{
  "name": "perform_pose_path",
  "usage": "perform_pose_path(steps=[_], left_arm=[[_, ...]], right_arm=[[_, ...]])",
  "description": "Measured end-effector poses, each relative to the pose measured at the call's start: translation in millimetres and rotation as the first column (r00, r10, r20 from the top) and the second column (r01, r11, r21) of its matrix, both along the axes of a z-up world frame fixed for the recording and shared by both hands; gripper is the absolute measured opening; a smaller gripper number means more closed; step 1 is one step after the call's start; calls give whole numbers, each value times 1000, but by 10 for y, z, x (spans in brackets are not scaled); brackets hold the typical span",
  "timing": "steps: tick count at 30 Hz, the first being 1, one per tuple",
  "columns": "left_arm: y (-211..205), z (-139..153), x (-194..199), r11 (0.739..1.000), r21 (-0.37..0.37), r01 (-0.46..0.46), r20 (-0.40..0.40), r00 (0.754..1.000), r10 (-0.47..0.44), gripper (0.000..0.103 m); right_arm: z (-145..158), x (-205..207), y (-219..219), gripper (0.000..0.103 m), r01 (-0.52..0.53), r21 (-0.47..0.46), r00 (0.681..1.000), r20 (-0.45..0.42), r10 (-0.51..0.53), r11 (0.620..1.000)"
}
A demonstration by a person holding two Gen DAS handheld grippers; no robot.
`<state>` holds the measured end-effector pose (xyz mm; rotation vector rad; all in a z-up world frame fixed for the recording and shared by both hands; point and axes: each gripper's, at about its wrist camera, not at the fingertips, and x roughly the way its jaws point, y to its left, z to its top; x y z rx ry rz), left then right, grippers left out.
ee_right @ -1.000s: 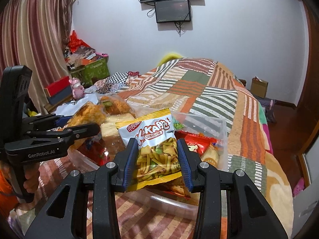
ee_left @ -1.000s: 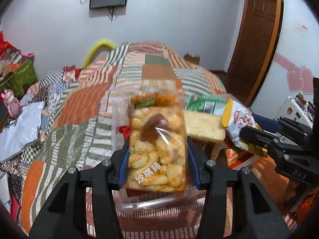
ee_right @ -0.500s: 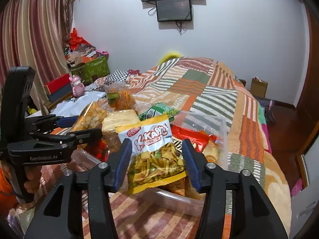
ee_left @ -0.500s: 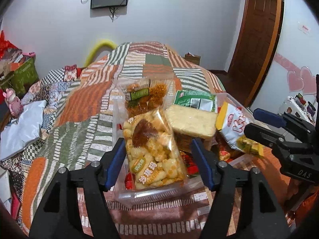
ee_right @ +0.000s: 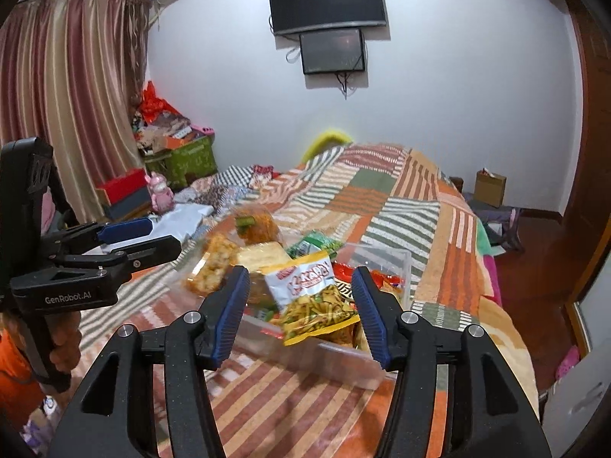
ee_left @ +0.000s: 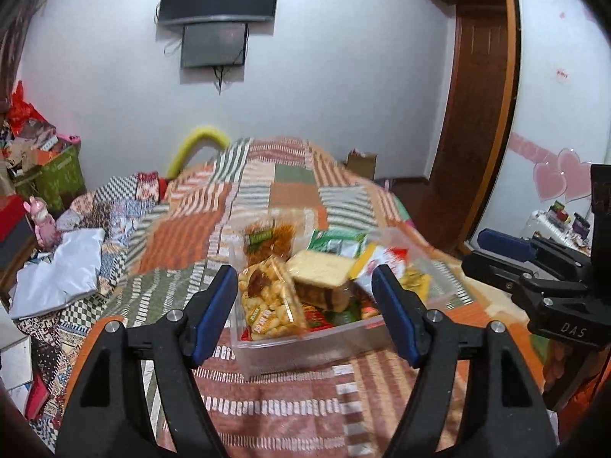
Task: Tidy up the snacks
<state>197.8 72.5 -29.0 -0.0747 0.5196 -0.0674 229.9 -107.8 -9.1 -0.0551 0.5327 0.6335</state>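
Evidently both packets belong upright in the clear bin [ee_left: 305,347]: the left gripper [ee_left: 303,313] and right gripper [ee_right: 299,311] have just been opening, jaws released and empty, leaving the puffed-snack bag [ee_left: 269,303] and chips bag [ee_right: 315,297] standing.

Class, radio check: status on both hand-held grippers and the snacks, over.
Left hand-held gripper open, jaws just widened, nothing held. Right hand-held gripper open, also just widened. Snack bags in the clear bin. Nothing in the way.

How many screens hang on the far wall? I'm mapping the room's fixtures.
2. A larger dark screen is mounted high on the white wall, and a smaller screen hangs directly beneath it, cables dangling below. Both are off.
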Motion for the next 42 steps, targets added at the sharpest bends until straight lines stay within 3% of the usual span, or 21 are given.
perform_pose_path(steps=[4,17,21,42], left_arm=[[-87,190,-295,1000,-15,8,65,998,-7,75],[-308,442,-950,1000,-20,-3,186,982,7,90],[-320,444,-1051,999,-29,-13,193,981,19,97],[-297,369,-1079,999,-33,-38,187,981,43,99]], right_arm=[[152,-211,-82,52,-4,33,1000,28,3,999],[404,-732,-241,83,7,99,992,127,-20,995],[403,-825,-256,86,12,105,990,138,-27,994],[310,-891,-312,89,37,116,989,141,-53,993]])
